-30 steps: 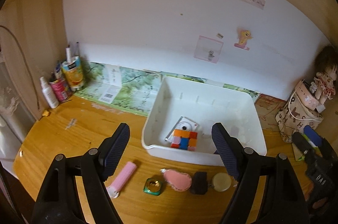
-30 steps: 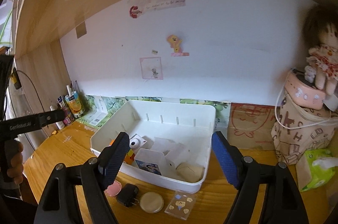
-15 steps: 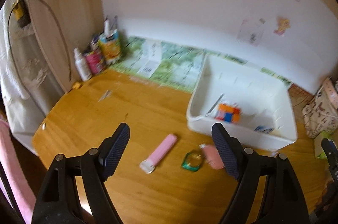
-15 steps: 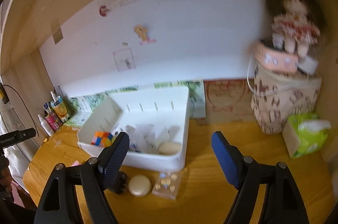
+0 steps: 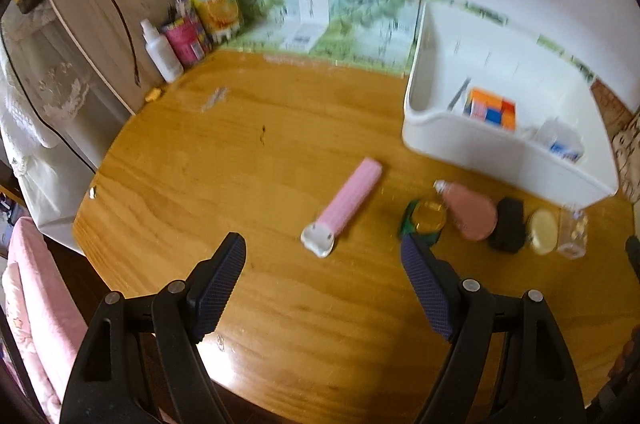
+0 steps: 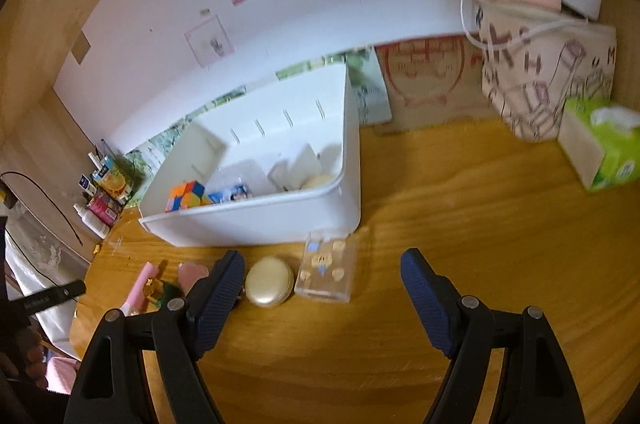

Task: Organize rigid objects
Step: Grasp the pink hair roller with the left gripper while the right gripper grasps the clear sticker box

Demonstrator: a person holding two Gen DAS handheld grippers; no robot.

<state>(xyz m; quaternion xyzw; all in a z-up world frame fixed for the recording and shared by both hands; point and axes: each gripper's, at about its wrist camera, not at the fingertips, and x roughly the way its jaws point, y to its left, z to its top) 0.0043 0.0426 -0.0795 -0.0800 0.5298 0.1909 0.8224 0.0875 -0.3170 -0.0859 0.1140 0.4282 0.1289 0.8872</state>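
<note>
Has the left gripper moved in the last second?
Yes. The left gripper has swung left: the white bin, centred between its fingers a second ago, now sits upper right, and the pink stick is ahead.

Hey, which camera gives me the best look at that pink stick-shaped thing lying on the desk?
The left wrist view. The pink stick lies whole and unobstructed on the wooden desk, ahead of the open left gripper. In the right wrist view only a sliver shows at the left edge, beside the small green item.
</note>
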